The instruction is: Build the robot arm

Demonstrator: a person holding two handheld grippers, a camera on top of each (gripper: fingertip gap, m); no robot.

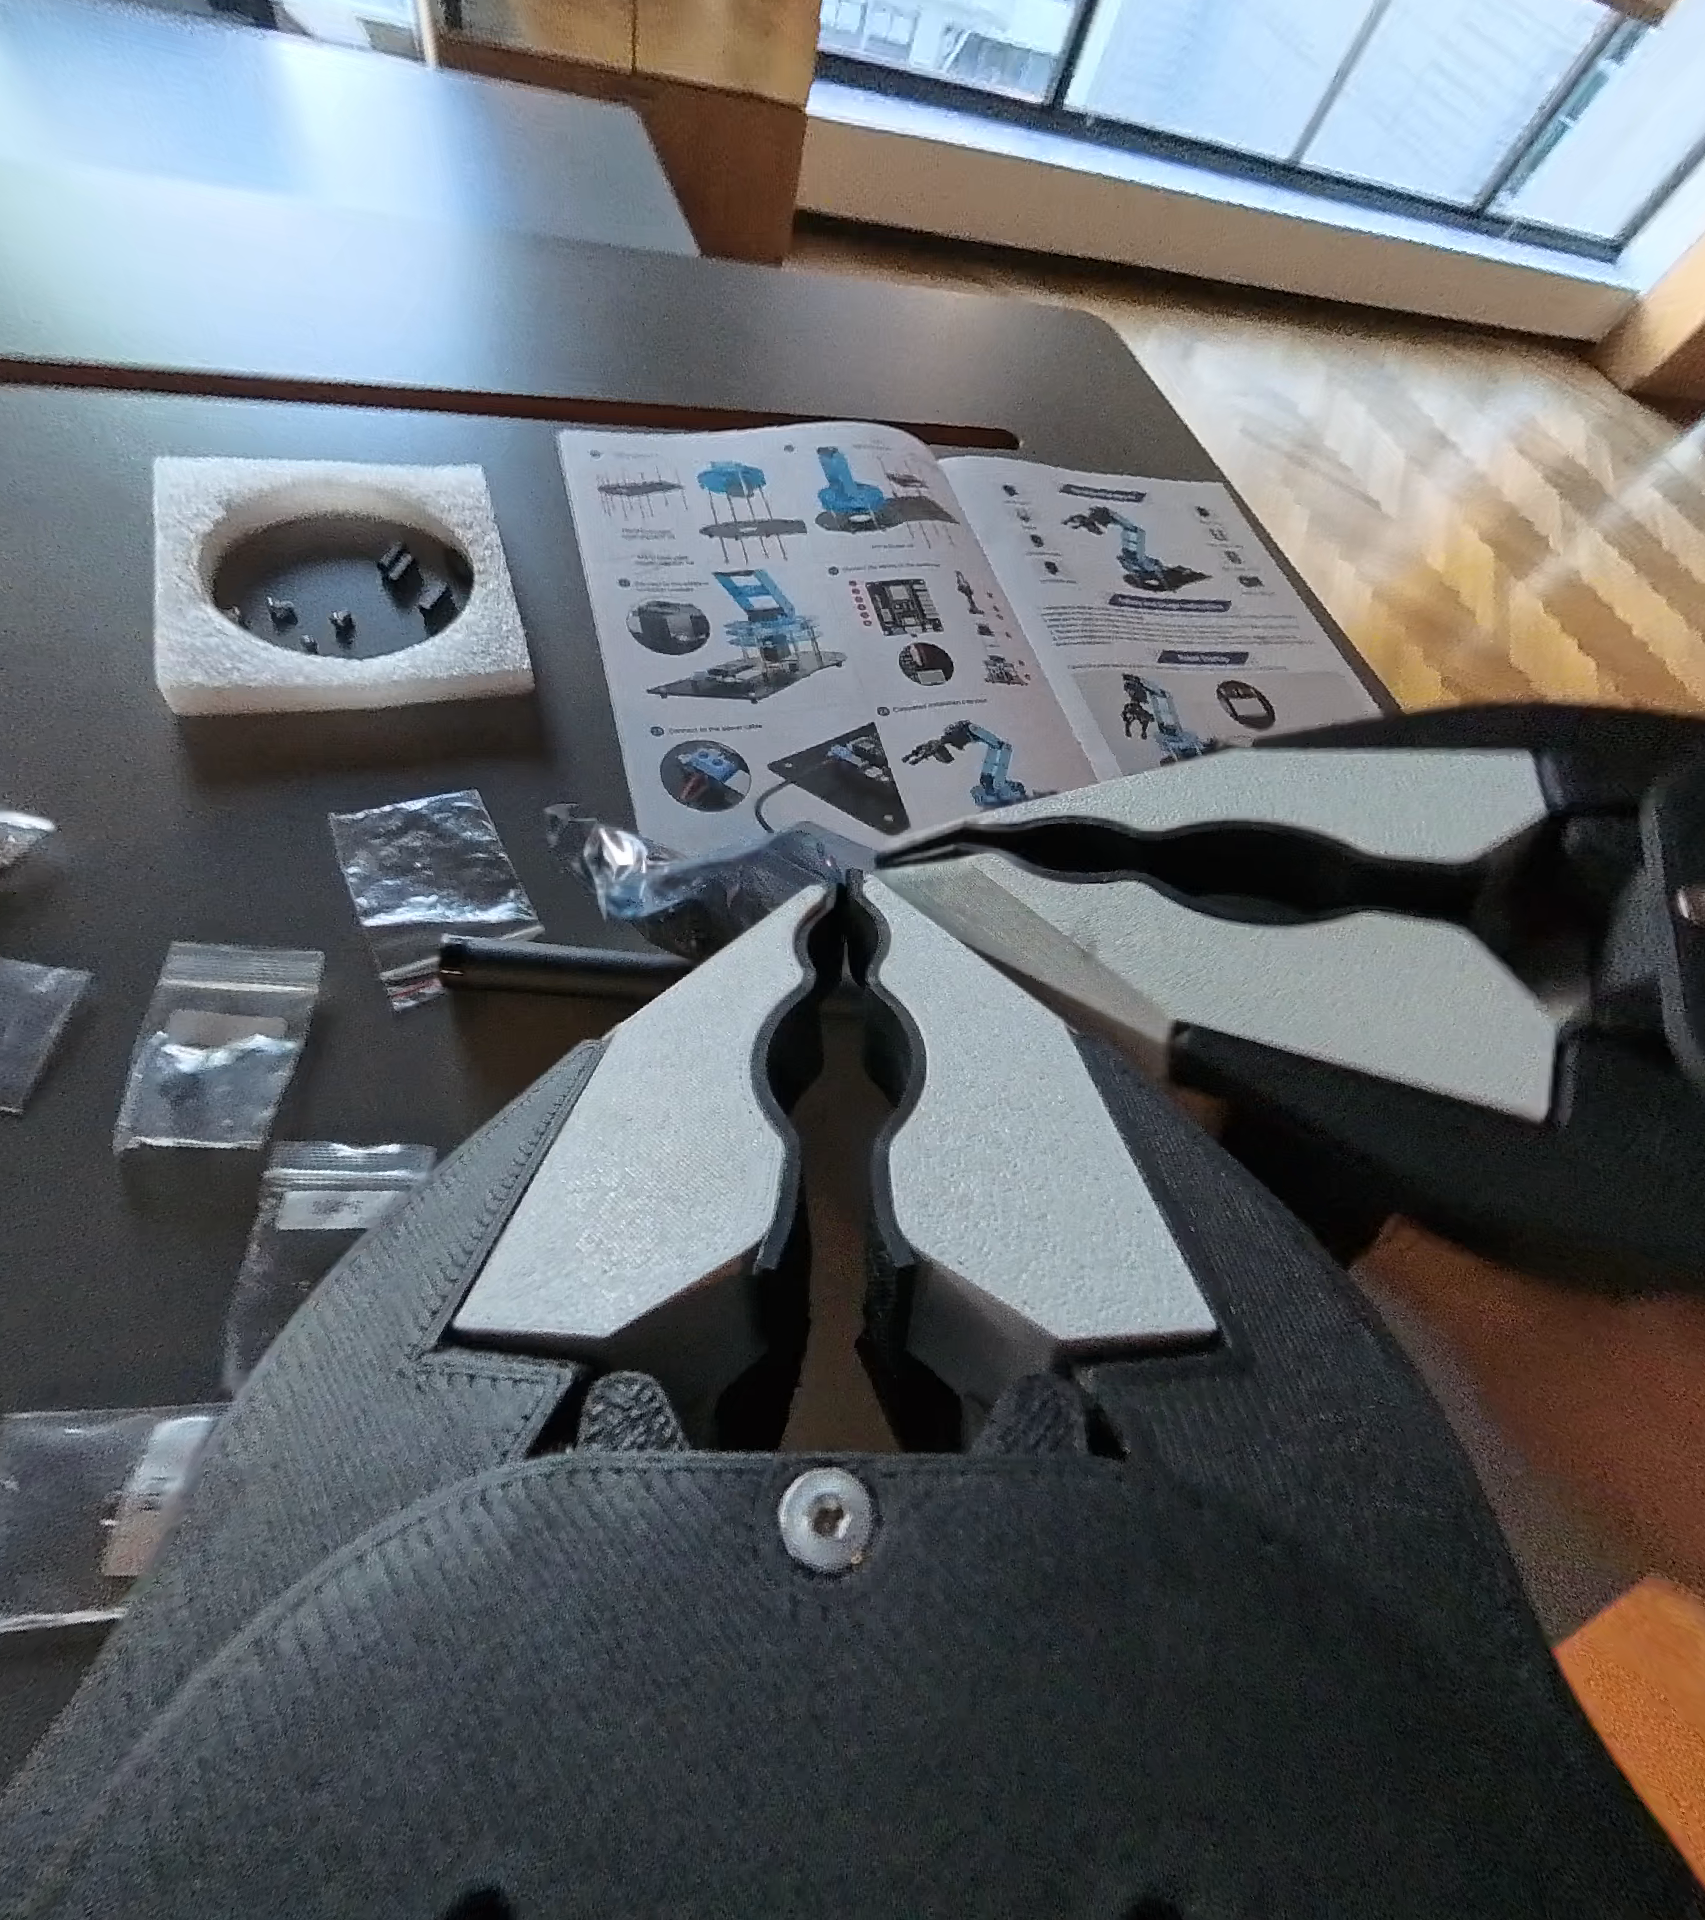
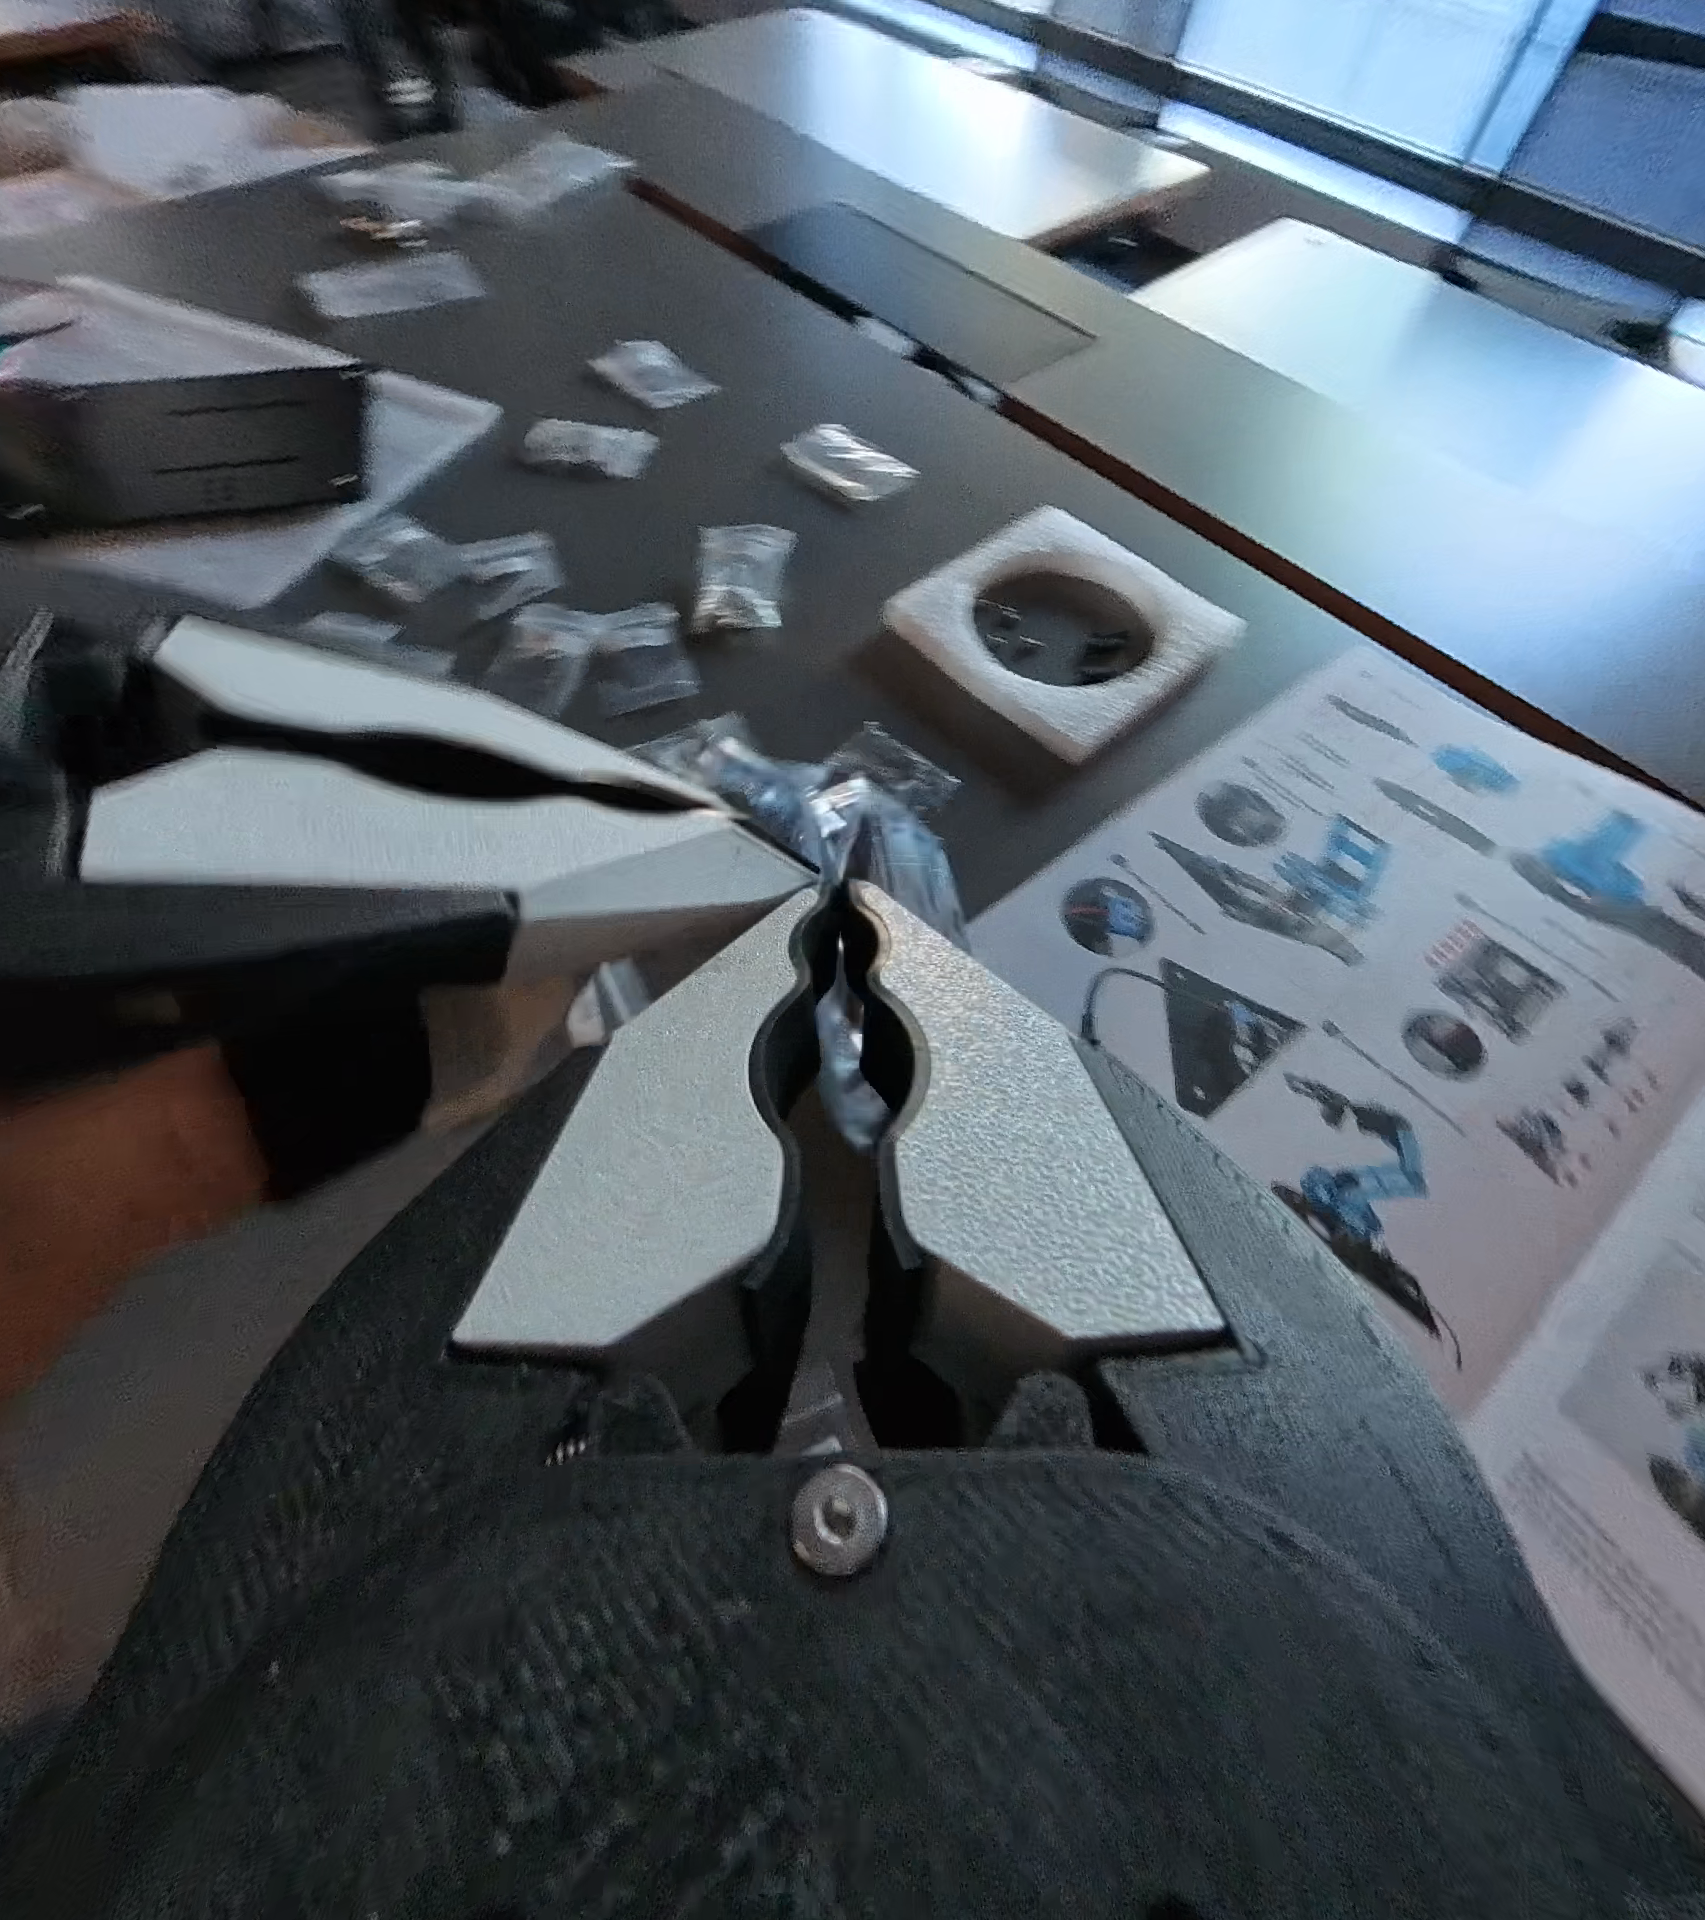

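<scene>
Both hand-held grippers pinching one clear bag (image 1: 666,883), left (image 1: 843,883), right (image 2: 832,888); booklet (image 1: 827,623) just beside, near table edge (image 1: 1243,436)

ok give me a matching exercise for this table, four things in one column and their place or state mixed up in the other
Things:
1. white foam square with round cut-out
2. open illustrated instruction booklet
3. crinkled clear plastic bag with blue part
4. black rod

Place or state:
A. pinched by both grippers
B. lying flat just left of the left gripper tips
C. holds small black parts
D. spread flat at the table's right end

Pairs: 1-C, 2-D, 3-A, 4-B
</scene>
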